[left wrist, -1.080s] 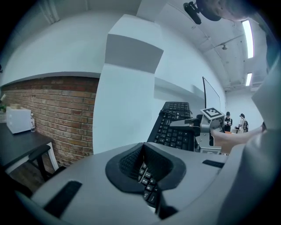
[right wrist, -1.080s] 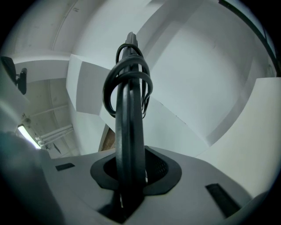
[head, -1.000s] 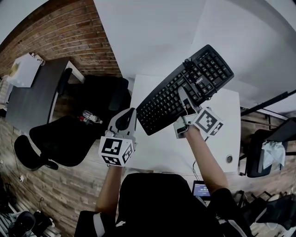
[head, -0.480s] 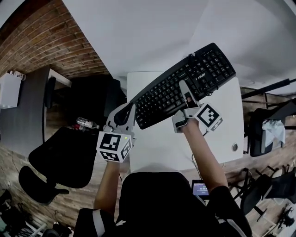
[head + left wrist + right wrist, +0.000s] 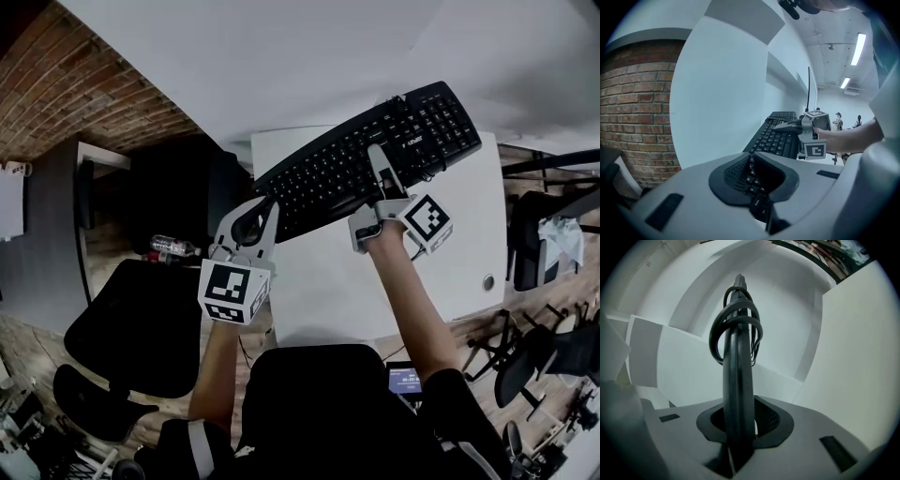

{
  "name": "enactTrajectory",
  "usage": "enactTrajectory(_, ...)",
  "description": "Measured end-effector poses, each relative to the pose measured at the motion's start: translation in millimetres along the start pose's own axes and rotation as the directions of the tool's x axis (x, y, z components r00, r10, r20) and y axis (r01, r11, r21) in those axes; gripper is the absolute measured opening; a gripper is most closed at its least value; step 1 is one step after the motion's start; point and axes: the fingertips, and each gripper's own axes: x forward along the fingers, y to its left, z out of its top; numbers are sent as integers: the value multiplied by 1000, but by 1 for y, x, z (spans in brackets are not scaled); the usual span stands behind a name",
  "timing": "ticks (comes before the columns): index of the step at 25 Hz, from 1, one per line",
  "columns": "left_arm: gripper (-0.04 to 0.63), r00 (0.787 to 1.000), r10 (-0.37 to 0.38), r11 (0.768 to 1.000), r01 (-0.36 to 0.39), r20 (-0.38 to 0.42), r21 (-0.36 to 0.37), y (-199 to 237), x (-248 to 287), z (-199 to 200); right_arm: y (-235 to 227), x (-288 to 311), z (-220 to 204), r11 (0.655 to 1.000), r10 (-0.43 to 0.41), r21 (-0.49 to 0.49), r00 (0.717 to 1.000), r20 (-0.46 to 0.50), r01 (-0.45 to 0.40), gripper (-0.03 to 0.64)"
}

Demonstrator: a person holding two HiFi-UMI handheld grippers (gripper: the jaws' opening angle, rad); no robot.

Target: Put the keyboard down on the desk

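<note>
A black keyboard (image 5: 319, 180) hangs slantwise over the far part of the white desk (image 5: 328, 277), and I cannot tell whether it touches it. My right gripper (image 5: 378, 164) is shut on the keyboard's near long edge, right of its middle. In the right gripper view the keyboard (image 5: 738, 371) stands edge-on between the pads, its coiled cable (image 5: 736, 319) behind it. My left gripper (image 5: 265, 208) is shut, its tips at the keyboard's left end. In the left gripper view the keyboard (image 5: 780, 136) runs away from my left gripper (image 5: 757, 187) toward the right gripper (image 5: 806, 126).
Black office chairs (image 5: 141, 309) stand left of the desk, with a water bottle (image 5: 169, 248) on the wooden floor beside them. Another chair (image 5: 530, 244) is at the right. A round cable grommet (image 5: 487, 281) sits near the desk's right edge. A white wall rises behind the desk.
The keyboard and both grippers have moved farther out over the desk toward the wall, and the keyboard has turned a little flatter. Both grips look unchanged.
</note>
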Motion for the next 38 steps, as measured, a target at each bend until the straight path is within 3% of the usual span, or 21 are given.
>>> enactTrajectory(2, 34, 1000, -27, 999, 27, -7, 29, 2, 8, -3, -7, 7, -1, 999, 7, 32, 1000, 18, -8, 98)
enactTrajectory(8, 171, 995, -75, 983, 85, -63, 162, 11, 31, -14, -38, 25, -7, 989, -49, 144, 997, 60, 40, 98)
enactTrajectory(15, 287, 968, -162, 931, 215, -194, 294, -10, 59, -49, -79, 30, 0, 965, -140, 238, 985, 96, 114, 98)
enactTrajectory(19, 318, 953, -145, 881, 247, -266, 404, -11, 82, -69, -96, 43, -2, 950, -155, 288, 983, 100, 121, 98)
enactTrajectory(26, 328, 938, -157, 841, 292, -310, 456, -4, 101, -90, -128, 63, -12, 926, -217, 336, 971, 100, 172, 98)
enactTrajectory(38, 328, 911, -38, 818, 264, -410, 511, 0, 123, -128, -159, 59, -26, 874, -279, 431, 958, 65, 225, 98)
